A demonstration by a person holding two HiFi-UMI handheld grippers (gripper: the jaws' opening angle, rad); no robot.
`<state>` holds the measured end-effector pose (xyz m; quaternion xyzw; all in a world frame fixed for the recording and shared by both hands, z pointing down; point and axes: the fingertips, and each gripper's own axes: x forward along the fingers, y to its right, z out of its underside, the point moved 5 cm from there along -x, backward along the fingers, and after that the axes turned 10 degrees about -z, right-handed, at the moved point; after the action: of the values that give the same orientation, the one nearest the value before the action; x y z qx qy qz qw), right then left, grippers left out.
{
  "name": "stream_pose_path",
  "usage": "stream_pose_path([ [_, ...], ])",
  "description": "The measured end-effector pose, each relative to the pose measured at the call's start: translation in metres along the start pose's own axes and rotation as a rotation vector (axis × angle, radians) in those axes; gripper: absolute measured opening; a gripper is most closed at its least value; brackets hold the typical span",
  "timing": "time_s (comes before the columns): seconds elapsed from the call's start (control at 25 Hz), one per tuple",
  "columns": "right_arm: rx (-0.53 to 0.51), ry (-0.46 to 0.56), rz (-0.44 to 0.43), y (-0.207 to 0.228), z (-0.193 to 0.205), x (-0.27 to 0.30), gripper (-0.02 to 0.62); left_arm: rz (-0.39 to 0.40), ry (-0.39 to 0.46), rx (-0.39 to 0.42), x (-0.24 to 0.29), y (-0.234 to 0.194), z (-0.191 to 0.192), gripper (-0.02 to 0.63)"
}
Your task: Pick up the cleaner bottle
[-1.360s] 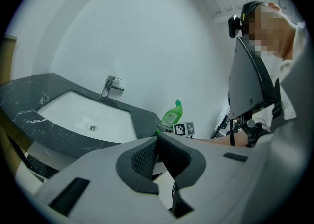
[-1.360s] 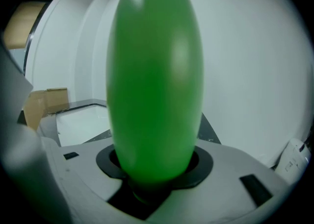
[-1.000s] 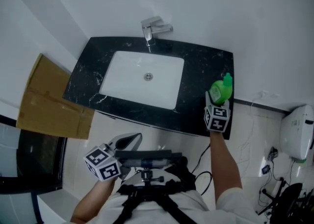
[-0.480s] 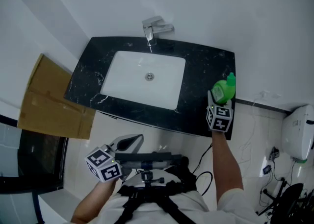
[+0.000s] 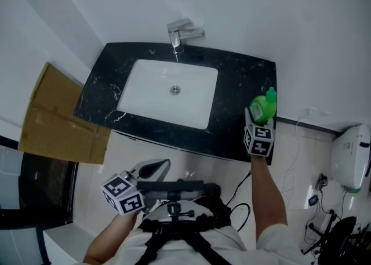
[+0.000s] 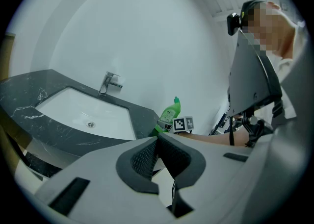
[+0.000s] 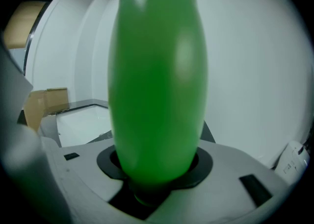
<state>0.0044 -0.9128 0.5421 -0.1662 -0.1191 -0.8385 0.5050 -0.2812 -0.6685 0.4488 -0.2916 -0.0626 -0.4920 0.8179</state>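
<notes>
Got my right fingers (image 7: 235,174) clamped on the green cleaner bottle (image 5: 262,107), left fingers (image 6: 142,159) shut, empty. Next I reckon I just lift it straight up.

right tool (image 5: 258,121) — at cleaner bottle (image 5: 262,106), counter (image 5: 243,78) edge; left tool (image 5: 152,169) — held low

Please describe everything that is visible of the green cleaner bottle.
The cleaner bottle is bright green and looks like glossy plastic, with a rounded body, a narrow neck and a green cap. It is upright at the right end of the dark countertop, near the white wall. The right tongs are closed round its lower body. Whether its base rests on the countertop cannot be told.
</notes>
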Motion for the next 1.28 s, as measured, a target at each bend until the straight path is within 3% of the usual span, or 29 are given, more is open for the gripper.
stream_pose_path([
  [0.44,-0.033,0.097,-0.011,-0.003,-0.034,-0.014,0.194,0.026,-0.004,-0.001,0.001,0.005,0.004,-0.008],
  [1.28,-0.043,0.073,-0.029,-0.005,-0.047,-0.02,0.167,0.042,0.005,-0.011,-0.006,0.008,0.007,-0.008],
])
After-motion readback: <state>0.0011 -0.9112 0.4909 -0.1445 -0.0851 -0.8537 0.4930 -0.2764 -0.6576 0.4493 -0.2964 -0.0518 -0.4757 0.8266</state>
